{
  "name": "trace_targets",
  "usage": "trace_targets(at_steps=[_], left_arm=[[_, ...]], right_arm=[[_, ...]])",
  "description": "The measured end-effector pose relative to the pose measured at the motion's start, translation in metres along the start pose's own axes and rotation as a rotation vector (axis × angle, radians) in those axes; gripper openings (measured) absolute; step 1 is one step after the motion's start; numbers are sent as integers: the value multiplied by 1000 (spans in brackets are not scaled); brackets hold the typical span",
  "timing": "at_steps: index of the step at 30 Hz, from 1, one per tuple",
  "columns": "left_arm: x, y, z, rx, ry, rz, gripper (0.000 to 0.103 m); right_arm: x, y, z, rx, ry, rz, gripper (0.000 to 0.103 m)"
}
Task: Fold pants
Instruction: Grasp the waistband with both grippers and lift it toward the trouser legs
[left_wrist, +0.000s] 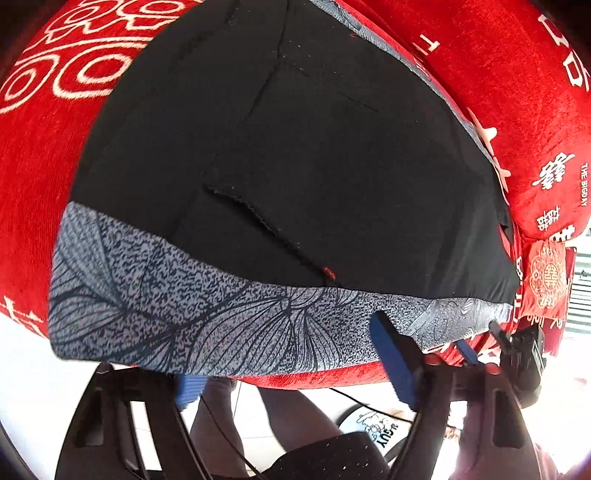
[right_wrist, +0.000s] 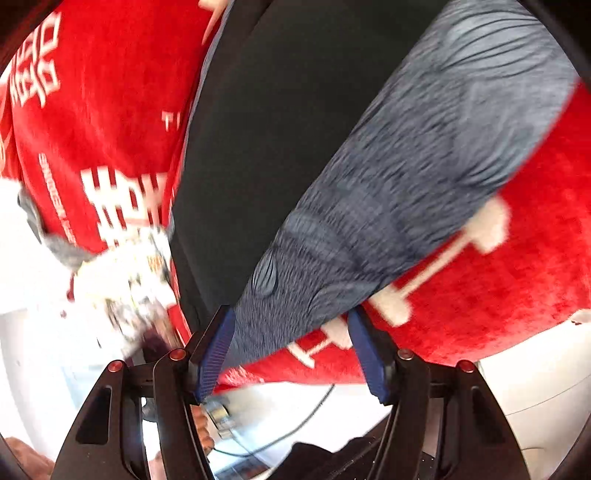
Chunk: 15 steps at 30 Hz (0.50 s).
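- The red cover (left_wrist: 33, 206) with white printed characters spreads over the whole surface, which looks like a bed or padded counter; I cannot tell which, and its near edge drops to a pale floor
- The pants (left_wrist: 295, 155) lie flat on that cover, black cloth with a grey leaf-patterned band (left_wrist: 177, 306) running along their near edge, right at the edge of the surface
- A red printed pouch (left_wrist: 546, 284) sits at the right, just beside the pants' right corner
- The left gripper (left_wrist: 288, 363) hangs at the near edge with its fingers (left_wrist: 393, 354) apart; the right one rests over the grey band, the left one is tucked below the hem, so the band lies between them, not yet pinched
- The right gripper (right_wrist: 291, 350) straddles the band's end, seen in its own blurred view, fingers (right_wrist: 218, 350) apart with the cloth between them; whether the pads press on it I cannot tell
- Judged step: taking the near hem at two points to begin the fold
- Risk: the lower finger may catch the red cover along with the hem, dragging the cover when lifted
- Risk: a shallow bite on thin cloth near the edge could slip, letting one corner fall and skewing the fold
- Risk: uneven lifts would twist the band, and the pouch close by could be swept aside
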<state>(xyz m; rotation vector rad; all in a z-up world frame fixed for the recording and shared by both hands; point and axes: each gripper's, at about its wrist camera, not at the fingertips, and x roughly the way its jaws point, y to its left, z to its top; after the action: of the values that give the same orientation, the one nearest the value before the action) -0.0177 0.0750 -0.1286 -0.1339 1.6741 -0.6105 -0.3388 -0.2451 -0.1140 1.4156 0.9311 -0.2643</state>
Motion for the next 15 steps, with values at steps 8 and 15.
trace_targets(at_steps=[8,15], left_arm=[[-10,4,7,-21,-2,-4,29],[-73,-39,41,33,-155,0,29]], right_arm=[[-17,-6,16,92,-56,55,7],[-42,98,73,-210,3,12,7]])
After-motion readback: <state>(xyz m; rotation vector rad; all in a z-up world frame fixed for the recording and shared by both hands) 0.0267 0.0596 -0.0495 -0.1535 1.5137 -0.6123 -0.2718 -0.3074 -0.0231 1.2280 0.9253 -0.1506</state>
